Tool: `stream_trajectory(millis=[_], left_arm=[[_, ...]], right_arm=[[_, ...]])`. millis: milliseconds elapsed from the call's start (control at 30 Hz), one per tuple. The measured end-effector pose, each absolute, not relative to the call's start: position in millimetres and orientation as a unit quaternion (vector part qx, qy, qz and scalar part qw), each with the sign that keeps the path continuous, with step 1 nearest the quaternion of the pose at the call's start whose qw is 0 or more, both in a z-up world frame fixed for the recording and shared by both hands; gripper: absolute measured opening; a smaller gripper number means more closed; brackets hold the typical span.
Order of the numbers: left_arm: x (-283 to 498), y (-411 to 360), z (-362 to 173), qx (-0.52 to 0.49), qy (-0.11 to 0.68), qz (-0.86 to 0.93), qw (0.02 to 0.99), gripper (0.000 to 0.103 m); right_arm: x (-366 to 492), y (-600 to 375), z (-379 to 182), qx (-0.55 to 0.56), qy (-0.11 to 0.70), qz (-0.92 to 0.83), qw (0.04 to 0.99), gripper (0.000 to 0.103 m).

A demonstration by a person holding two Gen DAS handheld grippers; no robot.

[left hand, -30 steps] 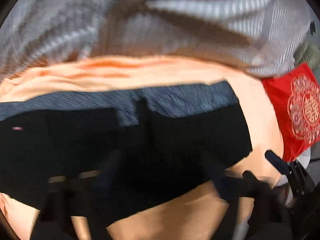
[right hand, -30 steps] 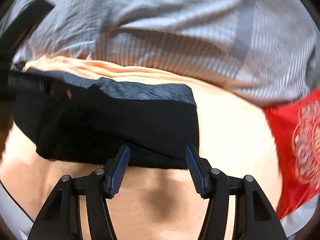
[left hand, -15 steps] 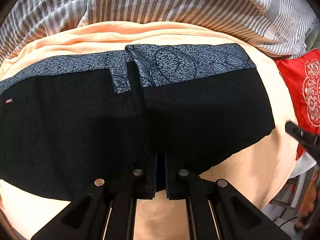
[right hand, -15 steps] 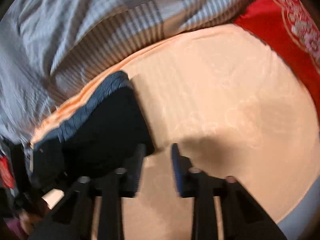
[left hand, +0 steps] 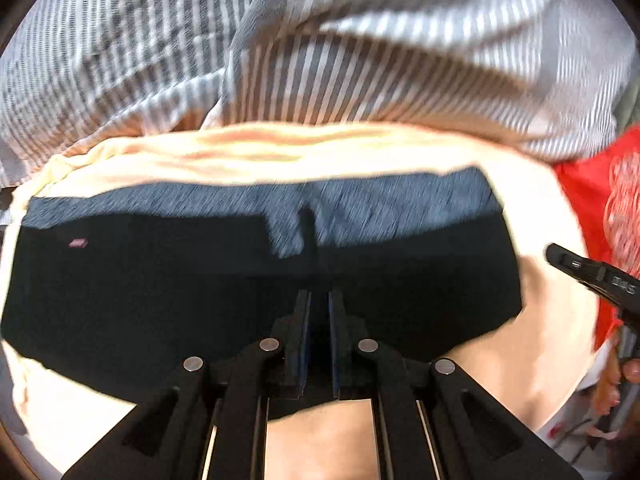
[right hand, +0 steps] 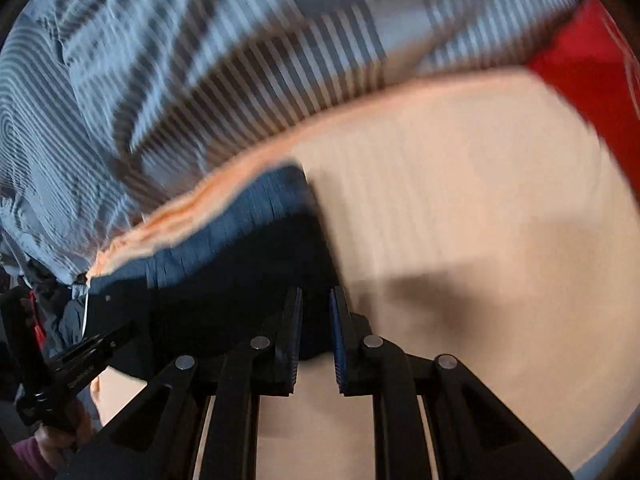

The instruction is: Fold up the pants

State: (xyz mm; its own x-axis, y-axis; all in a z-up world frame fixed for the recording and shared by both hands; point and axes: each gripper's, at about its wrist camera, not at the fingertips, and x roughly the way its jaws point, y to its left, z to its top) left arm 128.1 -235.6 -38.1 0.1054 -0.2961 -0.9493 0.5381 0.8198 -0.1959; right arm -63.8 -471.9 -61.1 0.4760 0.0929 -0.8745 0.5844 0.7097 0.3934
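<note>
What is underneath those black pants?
The black pants lie on a peach sheet, which shows all around them. Striped bedding lies behind. Anything directly beneath the fabric is covered.

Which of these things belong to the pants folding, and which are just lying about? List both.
Belongs to the job:
black pants
left gripper, shut on the pants
right gripper, closing at the pants' corner

Lying about:
striped quilt
red cloth
peach sheet

Both views are blurred by motion. The pattern on the pants' (left hand: 256, 292) grey band cannot be read. The red cloth (left hand: 592, 200) is cut by the edge, its ornament unclear.
</note>
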Motion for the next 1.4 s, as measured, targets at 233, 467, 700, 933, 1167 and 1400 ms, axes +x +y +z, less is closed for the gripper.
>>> stream_trajectory(millis=[233,467,700,933,1167,1400], left_arm=[[155,-289,-82,0.127,0.619,-0.262,0.729,0.008],[136,-271,-99,0.156,0.614,-0.273,0.724,0.008],[135,-235,-96,0.126,0.636,-0.242,0.722,0.008],[133,-187,-90,0.121,0.655,-0.206,0.717,0.008],[130,-139,-92,0.081,0.673,-0.186,0.711,0.008],[126,-110,-92,0.025,0.674,-0.179,0.717,0.008]], right_arm=[[31,-502,-89,0.374,0.489,-0.128,0.778,0.016],[46,-485,-128,0.373,0.525,-0.099,0.759,0.015],[24,-452,-81,0.352,0.514,-0.081,0.778,0.016],[31,-367,-91,0.363,0.545,-0.001,0.756,0.020],[40,-315,-107,0.324,0.586,0.012,0.743,0.035],[46,-300,-126,0.306,0.606,-0.001,0.734,0.043]])
